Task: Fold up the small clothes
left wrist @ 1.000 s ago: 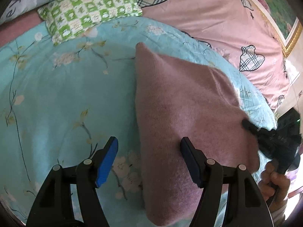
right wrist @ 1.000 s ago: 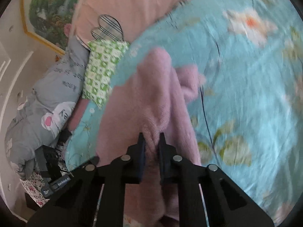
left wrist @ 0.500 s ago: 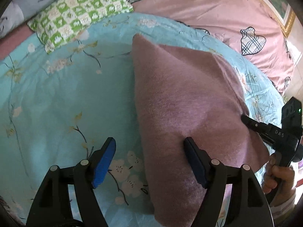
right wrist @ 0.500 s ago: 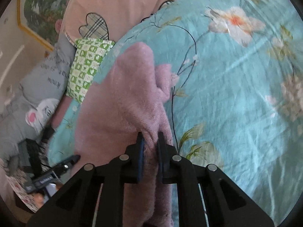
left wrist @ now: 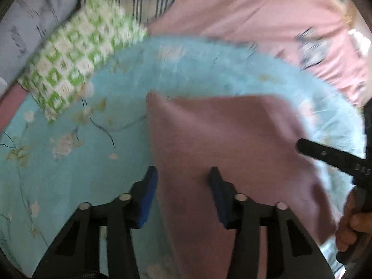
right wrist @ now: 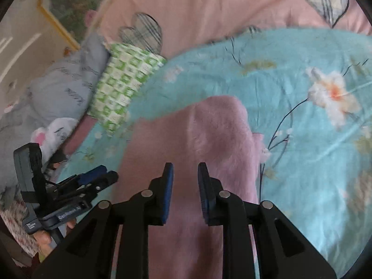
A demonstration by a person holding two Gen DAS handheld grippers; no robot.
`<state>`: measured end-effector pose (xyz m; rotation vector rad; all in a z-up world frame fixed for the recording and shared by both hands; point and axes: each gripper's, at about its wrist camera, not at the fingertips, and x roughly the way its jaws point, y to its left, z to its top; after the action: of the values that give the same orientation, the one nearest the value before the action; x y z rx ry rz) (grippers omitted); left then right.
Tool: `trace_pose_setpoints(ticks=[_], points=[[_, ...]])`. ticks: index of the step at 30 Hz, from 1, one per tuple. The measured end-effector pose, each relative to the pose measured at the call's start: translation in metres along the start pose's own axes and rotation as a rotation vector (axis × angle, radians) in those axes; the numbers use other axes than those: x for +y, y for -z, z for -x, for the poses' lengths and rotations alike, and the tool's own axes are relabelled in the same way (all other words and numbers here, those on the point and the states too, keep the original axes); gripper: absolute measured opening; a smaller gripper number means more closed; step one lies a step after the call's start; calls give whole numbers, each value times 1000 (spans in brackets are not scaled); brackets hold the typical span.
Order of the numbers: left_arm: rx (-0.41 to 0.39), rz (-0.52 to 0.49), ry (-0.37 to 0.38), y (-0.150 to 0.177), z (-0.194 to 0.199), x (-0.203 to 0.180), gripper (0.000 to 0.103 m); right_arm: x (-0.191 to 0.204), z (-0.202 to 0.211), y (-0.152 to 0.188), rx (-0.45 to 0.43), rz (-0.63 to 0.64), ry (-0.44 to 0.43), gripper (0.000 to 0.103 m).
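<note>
Two pairs of tongs over one pink fleece garment, neither pinching it. Garment lay flat on the turquoise floral bed sheet, one corner pointing toward the green checked pillow, well apart from it.

Left tongs: half spread, just been closing, near pad at the garment's left edge, the other over the fleece; cloth edge between the pads, not pressed. Seen also from the right wrist, low at the left, off the garment's side.

Right tongs: parted a little, just been opening, fleece beneath the gap, no fold caught between the pads. Showed from the left wrist as a dark finger at the garment's right edge, right hand on the grip.

Beyond the sheet: pink quilt with plaid hearts, grey pillow. Left view blurred.
</note>
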<state>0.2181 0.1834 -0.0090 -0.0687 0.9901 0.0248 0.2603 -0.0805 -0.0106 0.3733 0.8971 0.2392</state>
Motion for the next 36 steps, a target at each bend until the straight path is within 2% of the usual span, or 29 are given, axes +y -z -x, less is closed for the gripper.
trace_pose_setpoints(ticks=[2,4,5,6,8,9,12,14,19,22,24,27,29,32,36], points=[[54,0,-50,-6,-31,6,43,-16,-22,-7,36,-22,39,23],[72,8,-69,-9,-51,11,47,-34,-35,-13,30,-46,57,15],[67,11,-64,-10,-53,13,47,-42,-38,-16,14,-52,75,3],[64,23,-60,-11,-49,15,47,-48,-39,-19,12,-70,79,0],[54,49,-32,-9,-34,17,47,-50,-31,-22,14,-113,38,0],[42,63,-15,-5,-24,19,47,-45,-22,-21,1,-102,30,4],[3,96,35,18,15,22,45,-24,15,-8,-49,-47,33,4],[-16,114,86,39,37,24,45,-13,42,9,-80,-28,-16,4],[-34,115,154,99,77,19,45,0,85,68,-107,15,-24,4],[-6,121,169,120,77,16,45,1,86,95,-86,32,4,4],[17,108,138,125,68,15,47,-6,79,108,-47,23,19,4],[-5,72,129,133,68,11,49,-26,66,120,1,-33,91,4],[-14,46,98,136,61,9,58,-39,62,121,0,-58,110,4],[-30,37,90,139,49,6,60,-54,59,117,-10,-95,131,4],[-57,25,77,141,48,6,65,-48,58,117,-10,-88,148,4]])
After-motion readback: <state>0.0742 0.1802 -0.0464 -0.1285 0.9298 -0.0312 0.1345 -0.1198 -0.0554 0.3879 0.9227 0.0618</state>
